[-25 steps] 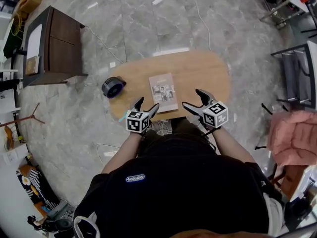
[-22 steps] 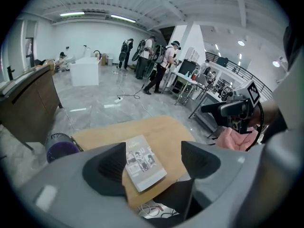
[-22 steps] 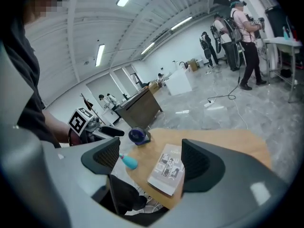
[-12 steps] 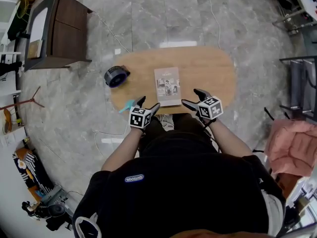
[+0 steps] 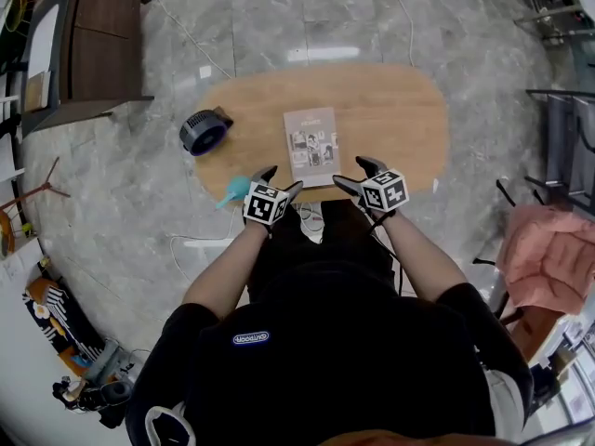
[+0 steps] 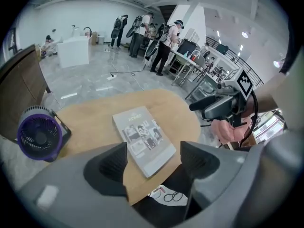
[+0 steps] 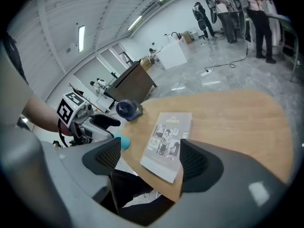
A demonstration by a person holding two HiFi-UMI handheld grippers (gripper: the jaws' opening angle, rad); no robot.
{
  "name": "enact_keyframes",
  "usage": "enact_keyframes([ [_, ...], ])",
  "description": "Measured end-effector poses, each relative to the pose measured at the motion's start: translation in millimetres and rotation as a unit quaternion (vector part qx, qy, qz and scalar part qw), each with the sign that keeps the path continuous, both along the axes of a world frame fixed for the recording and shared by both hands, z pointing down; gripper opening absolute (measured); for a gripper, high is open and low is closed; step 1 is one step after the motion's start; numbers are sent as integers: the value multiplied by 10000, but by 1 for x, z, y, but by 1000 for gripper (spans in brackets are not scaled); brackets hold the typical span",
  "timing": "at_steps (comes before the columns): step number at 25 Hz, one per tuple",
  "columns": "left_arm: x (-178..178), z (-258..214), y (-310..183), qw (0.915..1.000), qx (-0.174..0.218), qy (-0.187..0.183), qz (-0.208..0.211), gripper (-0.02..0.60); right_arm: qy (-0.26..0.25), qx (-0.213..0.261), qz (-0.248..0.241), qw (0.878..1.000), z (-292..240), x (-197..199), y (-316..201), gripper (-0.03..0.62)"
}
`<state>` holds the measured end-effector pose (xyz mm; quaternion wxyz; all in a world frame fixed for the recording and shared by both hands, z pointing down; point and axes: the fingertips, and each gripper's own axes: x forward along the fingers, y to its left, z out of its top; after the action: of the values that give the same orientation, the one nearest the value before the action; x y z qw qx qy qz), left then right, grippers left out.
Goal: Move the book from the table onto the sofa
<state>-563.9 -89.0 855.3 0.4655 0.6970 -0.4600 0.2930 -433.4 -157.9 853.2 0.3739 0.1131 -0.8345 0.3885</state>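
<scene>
book (image 5: 311, 146) lies flat, cover up, at the near middle of the oval wooden table (image 5: 400, 110); not yet lifted. left gripper (image 5: 282, 178) and right gripper (image 5: 353, 171) hover just off the near rim, one by each near corner of the book, both with jaws spread and nothing between them. judged: set-up for a two-sided pickup of a thin, flat thing. small purple fan (image 5: 203, 130) sits at the table's left end, apart from the book. head view alone gives the overall layout. gripper views alone show the book's near end reaching about to the rim, and people far back in the room. no sofa identified in any view.
</scene>
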Motion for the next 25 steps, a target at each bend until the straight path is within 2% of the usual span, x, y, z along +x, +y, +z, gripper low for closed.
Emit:
enact_keyframes([
  [2,-3,19,-2,9999,-108,48,-18,367,31,-22,47,10000,14,-5,-3,416],
  [7,-9,63,-7,9967,-418,405,-562,365,149,-80,246,9996,52,-8,-16,413],
  [11,-19,89,-13,9952,-464,441,-747,364,215,-187,430,9987,79,-13,-24,410],
  [15,-27,113,-23,9914,-512,594,-1045,360,353,-301,330,9984,110,-21,-23,407],
  [21,-26,142,-31,9889,-571,750,-1148,351,707,-336,-17,9969,148,-23,-18,387],
  [25,-21,157,-33,9861,-680,912,-1211,350,740,-418,130,9963,163,-23,-24,364],
])
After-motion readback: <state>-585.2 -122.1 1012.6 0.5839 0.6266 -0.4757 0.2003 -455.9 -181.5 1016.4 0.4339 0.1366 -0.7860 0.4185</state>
